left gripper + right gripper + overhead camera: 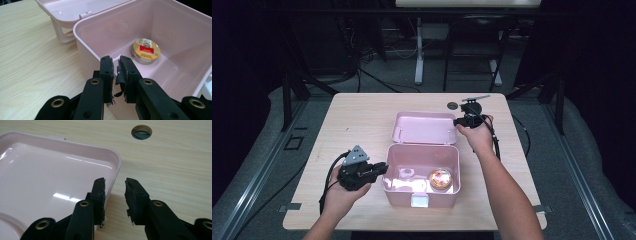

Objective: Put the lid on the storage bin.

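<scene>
One pink box [421,172] on the counter [357,125], open, its one lid [424,127] folded back flat behind. One round gold tin [440,179] inside, at the box's right end. Two tools: left tool [115,65] clamped on the box's left wall; right tool [115,188] apart, jaws straddling the lid's right rim, not pressing. One round hole [141,131] in the counter beyond.

One pink box [421,192], one round tin [440,178], two grippers.
</scene>
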